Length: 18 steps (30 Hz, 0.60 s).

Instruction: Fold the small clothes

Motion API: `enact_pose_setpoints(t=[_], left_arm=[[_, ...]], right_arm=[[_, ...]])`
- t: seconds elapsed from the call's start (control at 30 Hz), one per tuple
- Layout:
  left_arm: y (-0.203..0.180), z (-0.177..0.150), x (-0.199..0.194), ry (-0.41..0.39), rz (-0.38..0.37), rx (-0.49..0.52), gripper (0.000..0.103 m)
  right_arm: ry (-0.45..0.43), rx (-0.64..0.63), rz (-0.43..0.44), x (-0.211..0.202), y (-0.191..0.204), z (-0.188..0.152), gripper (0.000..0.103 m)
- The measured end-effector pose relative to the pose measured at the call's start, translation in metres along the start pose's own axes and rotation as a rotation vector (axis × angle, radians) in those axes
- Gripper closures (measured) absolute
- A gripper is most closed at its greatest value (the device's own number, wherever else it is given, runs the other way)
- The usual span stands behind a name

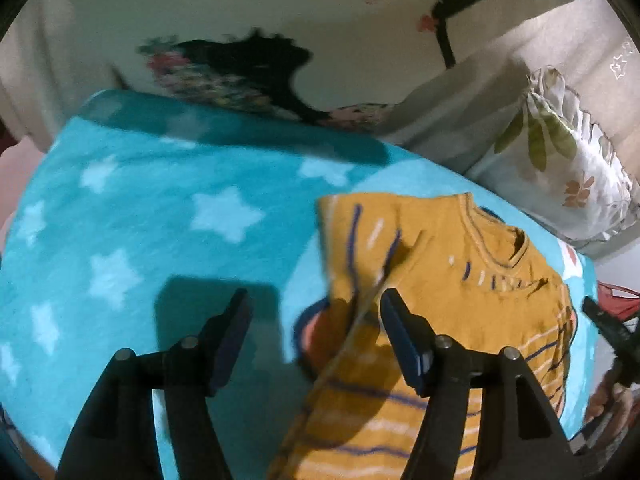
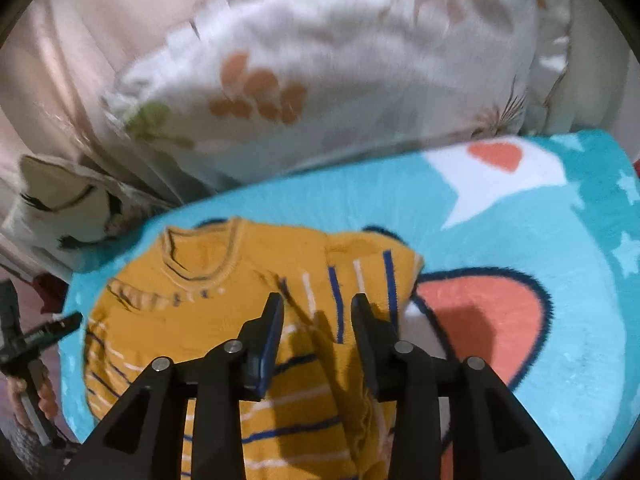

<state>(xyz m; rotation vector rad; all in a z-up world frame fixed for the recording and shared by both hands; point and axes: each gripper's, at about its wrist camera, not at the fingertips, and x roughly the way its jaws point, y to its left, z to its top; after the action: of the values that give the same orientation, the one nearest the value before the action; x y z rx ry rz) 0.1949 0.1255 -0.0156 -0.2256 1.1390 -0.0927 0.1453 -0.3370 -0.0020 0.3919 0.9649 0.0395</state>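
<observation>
A: Where was the sweater?

B: The mustard striped sweater (image 1: 448,308) lay on the turquoise star blanket (image 1: 160,208), neckline toward the pillows, with one sleeve folded across the chest so its blue and white stripes ran crosswise.

A: And the left gripper (image 1: 316,312)?

B: Its jaws stood wide apart with nothing between them. It hung over the sweater's edge, one finger above the bare blanket, the other above the knit.

A: The right gripper (image 2: 318,312)?

B: Parted too, though less widely, and gripping nothing. It hovered over the folded sleeve; the frame was blurred, so I couldn't tell whether the tips touched the fabric.

A: Anything else around?

B: A floral pillow (image 2: 320,80) behind the blanket in the right view, and a cushion with a dark printed figure (image 1: 248,72) in the left view.
</observation>
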Motion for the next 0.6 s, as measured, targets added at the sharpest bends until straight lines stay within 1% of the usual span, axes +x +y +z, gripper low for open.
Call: enact_pose_setpoints(t=[0.03,0.13,0.17,0.2,0.23,0.3,0.33,0.37,0.4,0.43,0.53,0.6], left_arm=[[0.003,-0.008,-0.005,-0.001,0.003,-0.005,0.038],[0.003,-0.028,-0.008,0.005,0.02,0.008,0.038],[0.0,-0.039,-0.008,0.011,0.03,0.025,0.038],[-0.002,-0.046,-0.006,0.02,0.04,0.034,0.038],[-0.005,-0.053,0.0,0.034,0.056,0.04,0.038],[-0.006,-0.069,0.011,0.069,0.126,0.053,0.038],[-0.005,-0.074,0.015,0.079,0.172,0.062,0.038],[-0.004,-0.08,0.022,0.093,0.234,0.072,0.038],[-0.002,-0.082,0.025,0.099,0.252,0.07,0.038],[0.0,-0.084,0.024,0.097,0.246,0.056,0.038],[0.005,-0.086,0.011,0.076,0.22,0.005,0.038],[0.008,-0.088,0.001,0.064,0.208,-0.026,0.038]], right_arm=[[-0.011,0.004,0.01,-0.006,0.003,-0.002,0.062],[-0.027,0.01,0.085,-0.023,0.019,-0.023,0.062],[-0.022,0.01,0.105,-0.023,0.025,-0.032,0.06],[-0.017,0.011,0.124,-0.024,0.029,-0.041,0.056],[-0.005,0.013,0.14,-0.021,0.033,-0.054,0.054],[0.036,0.019,0.135,-0.012,0.033,-0.07,0.053],[0.07,0.026,0.11,-0.001,0.031,-0.079,0.053],[0.085,0.026,0.077,0.005,0.03,-0.083,0.053],[0.1,0.02,0.043,0.013,0.027,-0.087,0.053],[0.109,0.024,0.039,0.017,0.024,-0.088,0.053],[0.101,0.064,0.047,0.01,0.023,-0.083,0.053],[0.072,0.054,0.03,0.0,0.027,-0.079,0.053]])
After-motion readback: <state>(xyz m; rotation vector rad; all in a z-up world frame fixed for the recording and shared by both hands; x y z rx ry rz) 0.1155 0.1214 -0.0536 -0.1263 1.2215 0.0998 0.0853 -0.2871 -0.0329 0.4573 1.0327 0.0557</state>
